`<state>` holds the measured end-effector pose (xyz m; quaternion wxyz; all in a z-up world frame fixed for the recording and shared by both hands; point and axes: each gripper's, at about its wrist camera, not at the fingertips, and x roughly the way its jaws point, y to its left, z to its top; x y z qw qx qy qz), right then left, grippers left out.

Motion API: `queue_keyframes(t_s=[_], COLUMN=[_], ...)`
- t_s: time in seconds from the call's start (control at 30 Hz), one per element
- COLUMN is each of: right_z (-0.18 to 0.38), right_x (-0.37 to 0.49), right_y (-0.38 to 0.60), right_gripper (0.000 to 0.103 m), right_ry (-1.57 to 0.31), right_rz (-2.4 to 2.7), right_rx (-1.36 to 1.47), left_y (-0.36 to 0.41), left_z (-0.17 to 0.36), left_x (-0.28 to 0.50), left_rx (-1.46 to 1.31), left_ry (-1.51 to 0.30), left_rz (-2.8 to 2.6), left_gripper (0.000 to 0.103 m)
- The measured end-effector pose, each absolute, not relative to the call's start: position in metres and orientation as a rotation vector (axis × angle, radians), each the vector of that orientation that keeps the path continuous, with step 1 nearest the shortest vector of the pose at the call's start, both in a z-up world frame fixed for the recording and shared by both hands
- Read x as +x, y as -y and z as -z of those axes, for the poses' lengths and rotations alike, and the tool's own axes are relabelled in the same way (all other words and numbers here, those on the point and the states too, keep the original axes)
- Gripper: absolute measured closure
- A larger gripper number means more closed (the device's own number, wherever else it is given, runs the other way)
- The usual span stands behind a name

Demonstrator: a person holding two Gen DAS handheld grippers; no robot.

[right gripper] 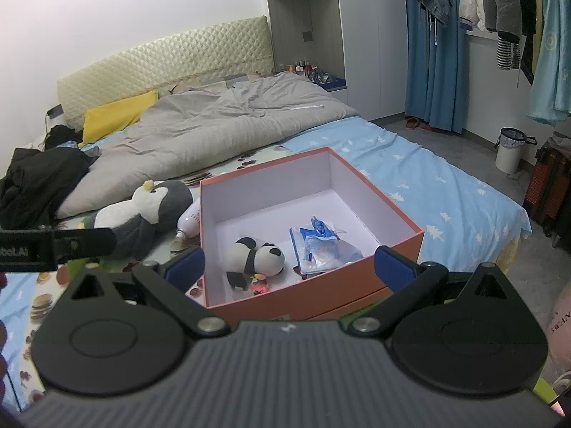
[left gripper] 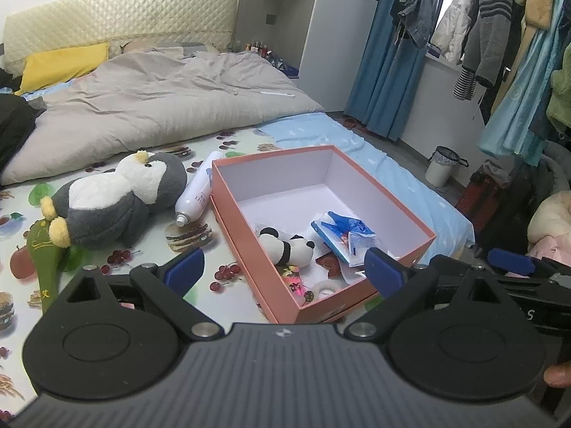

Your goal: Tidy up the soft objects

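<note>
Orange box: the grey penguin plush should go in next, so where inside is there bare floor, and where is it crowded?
The open orange cardboard box has bare white floor in its far half, along the back wall. The near half is crowded: small panda plush near-left, blue plastic packets near-right. The grey-and-white penguin plush lies outside, left of the box.

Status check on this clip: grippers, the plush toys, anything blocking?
Left gripper open, empty; right gripper open, empty. Panda plush in orange box; penguin plush outside on bed. White bottle lies between penguin and box.

Grey duvet [left gripper: 171, 100] rumpled mid-bed. Yellow pillow [left gripper: 64, 64] at its head end; white bin [right gripper: 510, 149] on floor beyond; blue curtain [right gripper: 431, 53] behind.
</note>
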<state>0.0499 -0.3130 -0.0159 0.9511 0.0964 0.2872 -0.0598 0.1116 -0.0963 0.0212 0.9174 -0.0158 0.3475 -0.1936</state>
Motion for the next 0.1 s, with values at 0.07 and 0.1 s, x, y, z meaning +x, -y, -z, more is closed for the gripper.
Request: queue_keyframes(t_s=[0.07,0.1], right_z=[0.0157,0.0158], right_x=[0.0498,0.0496], right_y=[0.3133,0.3133], right_gripper=[0.0,0.0], right_ry=[-0.586,-0.587], right_rz=[0.121,0.122], right_rx=[0.199,0.2], left_y=[0.0961,0.0963], left_z=[-0.0209,-0.0209], left_x=[0.1116,0.1116], left_rx=[-0.03,-0.028], left_ry=[-0.716,-0.716], left_rz=[0.4,0.4], left_gripper=[0.005,0.005])
